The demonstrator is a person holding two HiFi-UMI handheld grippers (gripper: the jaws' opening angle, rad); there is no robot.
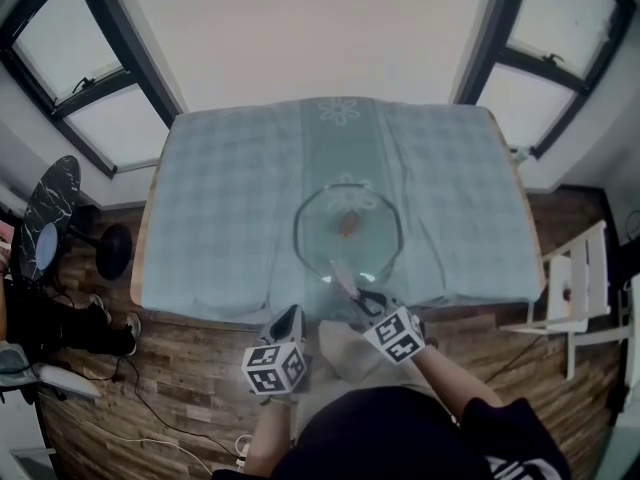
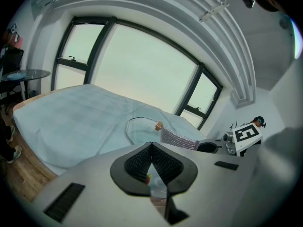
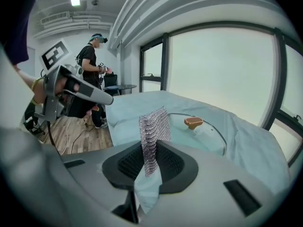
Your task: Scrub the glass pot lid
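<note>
Cloth-covered bench (image 1: 220, 208) on wood-plank floor (image 1: 190, 368); dark-framed windows (image 1: 60, 38) past its far corners, white chair (image 1: 580, 258) off right edge.

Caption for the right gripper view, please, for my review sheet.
The right gripper clamps a metal mesh scrubber, with the glass pot lid lying beyond on the pale tablecloth.

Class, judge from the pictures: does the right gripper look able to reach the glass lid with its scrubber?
Probably yes: the right gripper, shut on the mesh scrubber, is by the glass lid at its near rim, with nothing between them.
</note>
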